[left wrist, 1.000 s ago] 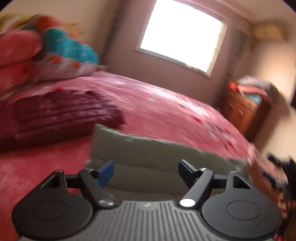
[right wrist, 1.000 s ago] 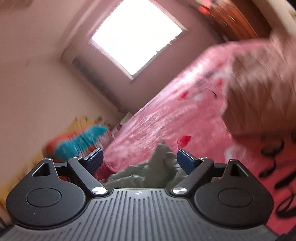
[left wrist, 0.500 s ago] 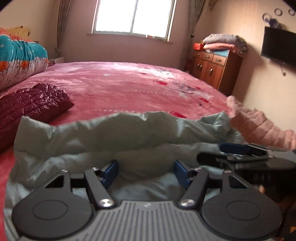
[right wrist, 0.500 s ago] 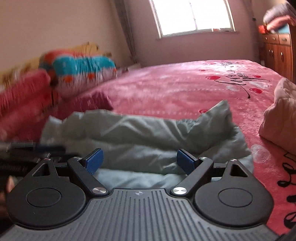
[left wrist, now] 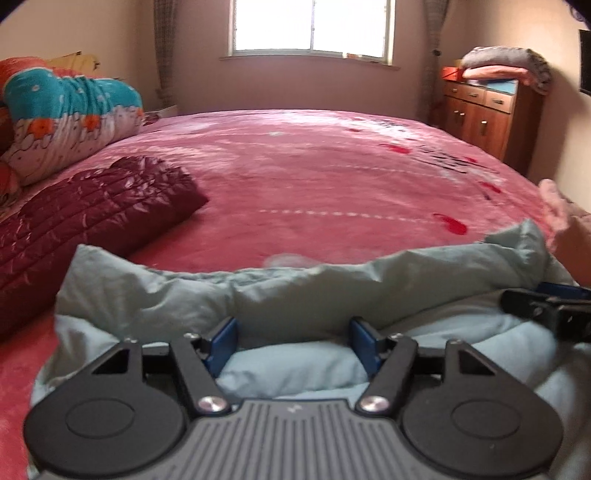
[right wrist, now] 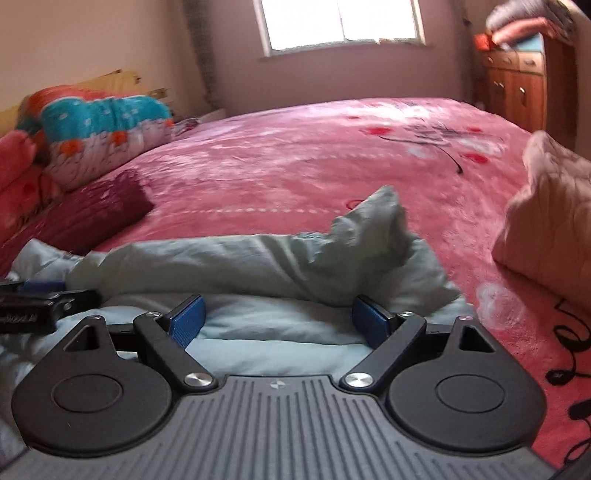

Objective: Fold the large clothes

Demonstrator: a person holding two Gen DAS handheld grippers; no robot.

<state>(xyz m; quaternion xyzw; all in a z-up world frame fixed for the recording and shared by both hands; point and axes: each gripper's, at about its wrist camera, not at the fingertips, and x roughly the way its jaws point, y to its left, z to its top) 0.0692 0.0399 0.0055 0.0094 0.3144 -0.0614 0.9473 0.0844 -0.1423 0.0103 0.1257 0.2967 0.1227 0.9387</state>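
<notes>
L gripper [left wrist: 293, 345] & R gripper [right wrist: 277, 319]: level, low over pale green padded jacket [left wrist: 295, 291] on pink bed [left wrist: 314, 177], jaws spread, nothing gripped. Jacket's near part hidden by grippers.

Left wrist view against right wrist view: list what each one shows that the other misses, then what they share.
Only the left wrist view shows the right gripper coming in from the right edge, and a black screen on the wall.

Only the right wrist view shows the left gripper at the left edge, and the black script printed on the bedspread's near right part.

Both show the pale green padded garment bunched on the pink bed, the maroon quilted jacket, the teal rolled quilt, the pink quilted garment, window and wooden dresser.
</notes>
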